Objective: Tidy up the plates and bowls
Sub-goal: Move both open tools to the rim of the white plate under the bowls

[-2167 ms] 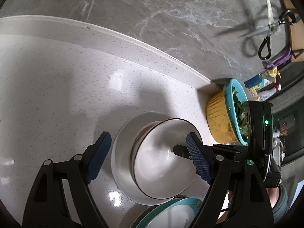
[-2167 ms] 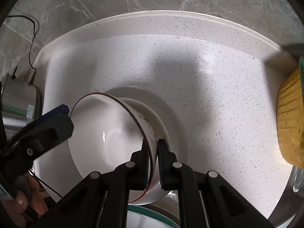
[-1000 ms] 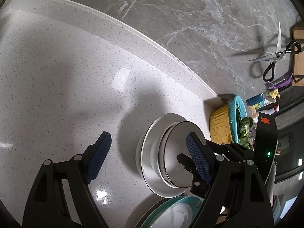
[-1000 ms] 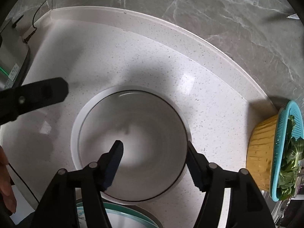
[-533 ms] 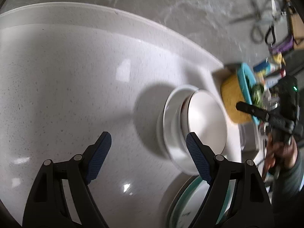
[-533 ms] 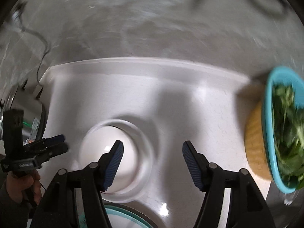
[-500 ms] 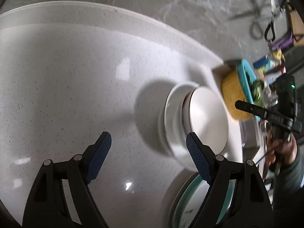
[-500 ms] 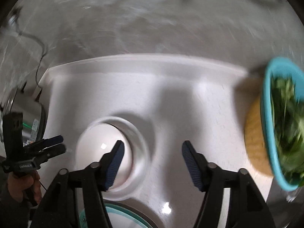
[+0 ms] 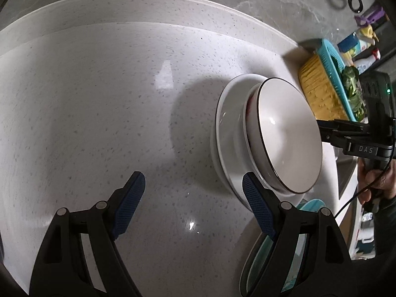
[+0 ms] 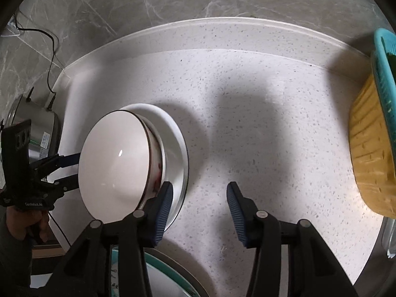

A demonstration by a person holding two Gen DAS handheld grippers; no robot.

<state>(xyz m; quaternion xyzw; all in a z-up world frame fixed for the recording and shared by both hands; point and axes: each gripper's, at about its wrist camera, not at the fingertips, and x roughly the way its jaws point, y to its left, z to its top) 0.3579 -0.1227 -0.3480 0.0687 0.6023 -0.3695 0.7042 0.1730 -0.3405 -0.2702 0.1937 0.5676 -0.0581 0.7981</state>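
Observation:
A white bowl with a dark rim (image 9: 289, 133) (image 10: 116, 160) sits in a wider white plate (image 9: 225, 128) (image 10: 177, 143) on the speckled counter. In the left wrist view my left gripper (image 9: 193, 193) stands open over bare counter, just left of the stack, with its right finger close to the plate's edge. My right gripper (image 10: 199, 195) hangs to the right of the stack with its jaws closing on nothing, its left finger near the plate's rim. Each gripper also shows in the other's view, the right gripper (image 9: 321, 131) and the left gripper (image 10: 73, 170), on opposite sides of the bowl.
A teal-rimmed plate (image 9: 309, 205) (image 10: 160, 272) lies at the near edge. A yellow and teal basket of greens (image 9: 321, 91) (image 10: 371, 153) stands at the right by the wall. A steel cooker (image 10: 42, 133) with a cable sits at the far left. Scissors hang on the marble wall.
The right gripper held the bowl tilted by its rim, set it into the plate, let go and drew off to the right. The left gripper shifted left of the stack and sank.

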